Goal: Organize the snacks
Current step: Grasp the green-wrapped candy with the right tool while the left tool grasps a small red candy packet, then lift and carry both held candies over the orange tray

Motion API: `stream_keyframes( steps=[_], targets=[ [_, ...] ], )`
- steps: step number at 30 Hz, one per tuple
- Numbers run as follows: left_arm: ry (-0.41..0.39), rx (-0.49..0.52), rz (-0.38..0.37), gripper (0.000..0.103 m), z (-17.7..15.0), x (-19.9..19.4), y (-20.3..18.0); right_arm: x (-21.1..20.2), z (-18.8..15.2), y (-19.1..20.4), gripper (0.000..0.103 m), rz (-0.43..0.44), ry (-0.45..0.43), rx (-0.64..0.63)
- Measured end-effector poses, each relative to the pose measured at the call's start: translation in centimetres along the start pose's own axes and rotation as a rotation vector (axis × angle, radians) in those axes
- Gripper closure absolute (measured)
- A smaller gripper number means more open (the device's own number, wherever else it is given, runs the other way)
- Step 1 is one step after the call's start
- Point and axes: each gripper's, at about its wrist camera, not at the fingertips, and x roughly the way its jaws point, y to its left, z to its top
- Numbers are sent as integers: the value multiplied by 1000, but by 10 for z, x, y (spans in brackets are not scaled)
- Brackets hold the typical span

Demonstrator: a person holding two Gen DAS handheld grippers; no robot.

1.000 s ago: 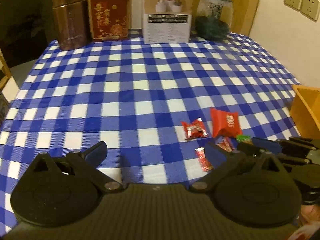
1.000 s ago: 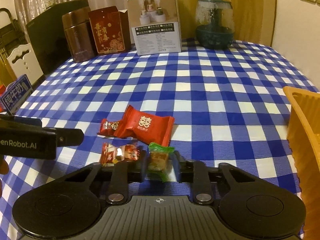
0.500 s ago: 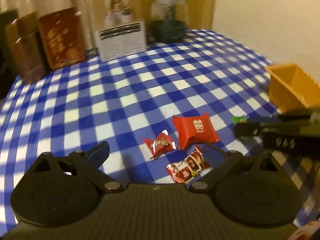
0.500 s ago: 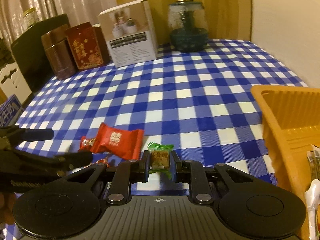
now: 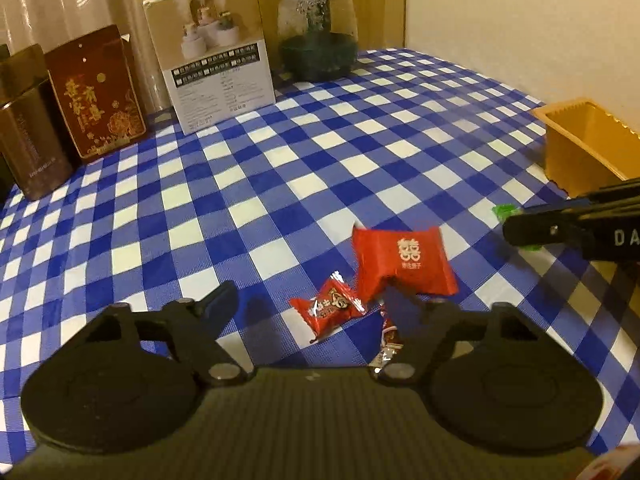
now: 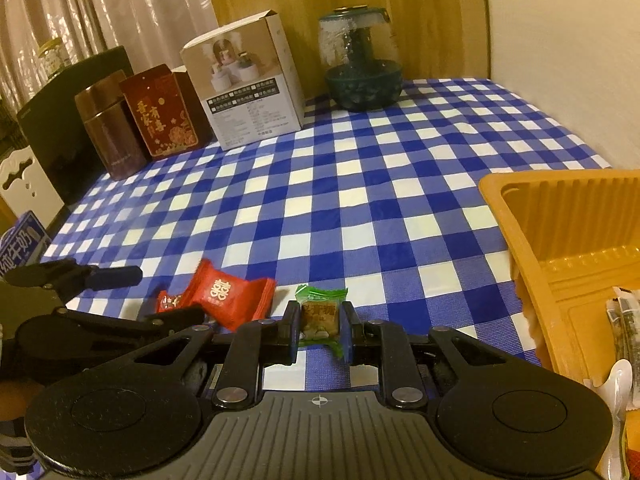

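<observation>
My right gripper [image 6: 320, 314] is shut on a green-wrapped candy [image 6: 319, 314] and holds it above the checked tablecloth, left of the orange tray [image 6: 520, 236]. My left gripper [image 5: 312, 304] is open around a small red candy [image 5: 328, 308] on the cloth. A large red snack packet [image 5: 402, 264] lies just beyond it, and another red candy [image 5: 390, 340] sits by the right finger. The packet [image 6: 228, 300] also shows in the right wrist view, with the left gripper [image 6: 132, 292] beside it. The right gripper [image 5: 520, 224] shows at the right edge of the left wrist view.
At the table's back stand a brown tin [image 5: 28, 136], a red box [image 5: 98, 94], a white carton [image 5: 216, 76] and a glass jar [image 5: 318, 36]. The orange tray [image 5: 580, 144] holds wrapped items [image 6: 624, 332] at the table's right edge. A wall is at the right.
My right gripper has lifted the green candy and carried it right, towards the tray. My left gripper has swung right and closer to the red candies, staying open.
</observation>
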Motion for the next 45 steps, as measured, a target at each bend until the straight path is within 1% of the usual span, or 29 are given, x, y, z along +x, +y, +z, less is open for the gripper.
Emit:
stream_keyframes(
  steps=[1, 2, 3, 6, 7, 8, 9, 11, 12, 13, 14, 16, 19, 27, 33, 39, 45],
  targets=[
    [4, 6, -4, 35, -1, 1, 0, 0, 0, -1, 82, 0, -1, 2],
    [11, 16, -10, 43, -2, 2, -1, -1, 0, -1, 82, -1, -3, 5],
    [24, 26, -13, 46, -3, 3, -2, -1, 1, -1, 82, -1, -5, 8],
    [23, 33, -32, 56, -5, 2, -2, -2, 2, -1, 82, -1, -9, 16],
    [22, 29, -39, 64, -5, 2, -2, -2, 2, 0, 82, -1, -10, 15],
    [21, 28, -40, 68, -5, 2, -2, -3, 2, 0, 82, 0, -11, 14],
    [20, 25, -36, 69, -5, 2, -2, -3, 2, 1, 82, 1, -13, 13],
    [21, 5, -45, 76, -5, 2, -1, -4, 2, 3, 82, 4, -14, 9],
    [22, -7, -47, 78, -4, 2, 0, -4, 2, 3, 82, 4, -15, 9],
    [23, -11, -46, 78, -4, 2, 0, -4, 2, 3, 82, 4, -16, 9],
    [26, -13, -46, 81, -4, 2, 0, -5, 2, 2, 82, 3, -17, 9],
    [32, -25, -53, 81, -2, 0, 1, -5, 2, 1, 82, 2, -16, 10],
    [41, -49, -44, 82, -2, -3, 4, -6, 2, 1, 82, 4, -18, 8],
    [52, -212, -15, 82, -1, -25, 22, -14, 3, 3, 82, 18, -24, 0],
    [58, -290, -10, 82, -2, -46, 20, -30, 3, 6, 82, 30, -37, 8],
    [55, -324, -18, 82, -1, -67, 6, -51, 2, 10, 82, 37, -50, -8],
    [28, -340, -25, 82, -1, -92, -10, -73, -3, 8, 82, 29, -65, -18]
  ],
)
